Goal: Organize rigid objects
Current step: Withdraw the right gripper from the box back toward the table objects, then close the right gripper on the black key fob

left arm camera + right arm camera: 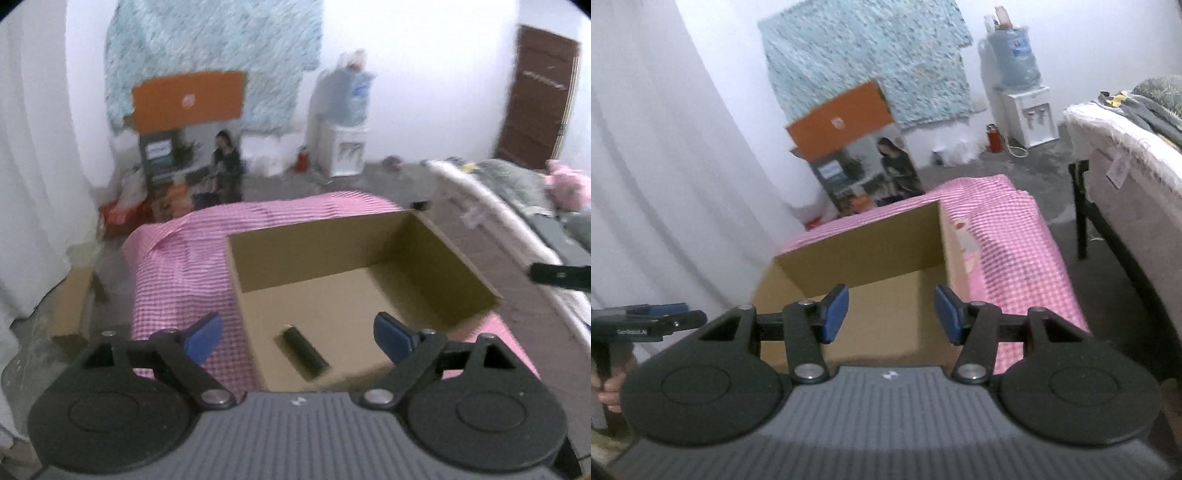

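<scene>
Big table under a pink checked cloth (177, 258), with an open brown cardboard box (424, 254) sitting on it near the front edge and toward the right side in the left wrist view. Over the box, the left gripper (299, 332) with blue finger pads (205, 336) spread wide and nothing between them, and the right gripper (892, 314) with blue pads (834, 314) apart and nothing between them either. Down on the box floor, close to its near wall, a small dark round tube (304, 350) lying flat on its side, touched by no finger.
</scene>
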Tool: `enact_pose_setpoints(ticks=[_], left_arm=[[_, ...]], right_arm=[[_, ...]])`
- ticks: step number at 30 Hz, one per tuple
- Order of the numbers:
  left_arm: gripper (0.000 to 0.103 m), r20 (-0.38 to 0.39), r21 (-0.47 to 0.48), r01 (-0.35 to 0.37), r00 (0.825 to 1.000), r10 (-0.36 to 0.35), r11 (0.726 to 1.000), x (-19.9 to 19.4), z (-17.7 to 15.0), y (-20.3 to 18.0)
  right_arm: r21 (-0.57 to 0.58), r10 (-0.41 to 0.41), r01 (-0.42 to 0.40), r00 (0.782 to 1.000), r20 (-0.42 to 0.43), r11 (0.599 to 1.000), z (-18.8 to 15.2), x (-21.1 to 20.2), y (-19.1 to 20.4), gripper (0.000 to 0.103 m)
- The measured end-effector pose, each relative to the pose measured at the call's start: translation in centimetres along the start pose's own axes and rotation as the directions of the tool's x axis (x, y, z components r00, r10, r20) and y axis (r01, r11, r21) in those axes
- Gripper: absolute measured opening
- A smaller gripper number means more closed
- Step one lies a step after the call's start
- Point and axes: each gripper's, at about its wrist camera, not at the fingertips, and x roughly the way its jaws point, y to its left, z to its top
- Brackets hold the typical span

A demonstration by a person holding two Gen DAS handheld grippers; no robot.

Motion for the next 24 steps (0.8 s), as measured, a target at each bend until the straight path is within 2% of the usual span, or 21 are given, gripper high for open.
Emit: enact_pose_setpoints(ticks=[3, 6, 10, 13, 17, 22, 24], left_arm=[[0.090, 0.018, 0.032, 0.067, 0.998, -0.068, 0.997, -2.1, -2.2, -1.8], [0.090, 0.018, 0.072, 0.116, 0.993, -0.117, 0.991, -2.8, -5.0, -4.2], [0.090, 0.002, 0.148, 0.151, 0.988, -0.153, 0.977, -1.6, -8.7, -7.5], [0.086, -0.044, 0.210, 0.160, 0.987, -0.155, 0.965, 0.3, -11.5, -9.9], [0.068, -0.095, 0.260, 0.156, 0.986, -0.135, 0.953, 3.4, -13.4, -11.7], [0.053, -0.125, 0.274, 0.119, 0.988, -0.087, 0.954, 6.6, -13.5, -11.8], [0.043, -0.141, 0.270, 0.110, 0.987, -0.074, 0.957, 7.5, -13.4, -11.5]], right_arm=[[0.044, 0.049, -0.048, 0.999, -0.018, 0.998, -2.6, -1.6, 0.3, 0.051], [0.102, 0.092, -0.085, 0.994, -0.063, 0.991, -5.9, -1.5, -0.1, 0.051], [0.181, 0.128, -0.099, 0.979, -0.157, 0.978, -10.0, 0.8, -0.1, 0.050], [0.238, 0.158, -0.101, 0.959, -0.235, 0.966, -12.4, 3.4, 0.2, 0.047], [0.250, 0.172, -0.096, 0.936, -0.307, 0.963, -14.3, 6.0, 1.4, 0.039], [0.254, 0.175, -0.087, 0.921, -0.347, 0.963, -14.9, 8.8, 2.0, 0.033], [0.259, 0.176, -0.083, 0.916, -0.360, 0.962, -14.9, 10.0, 2.1, 0.032]])
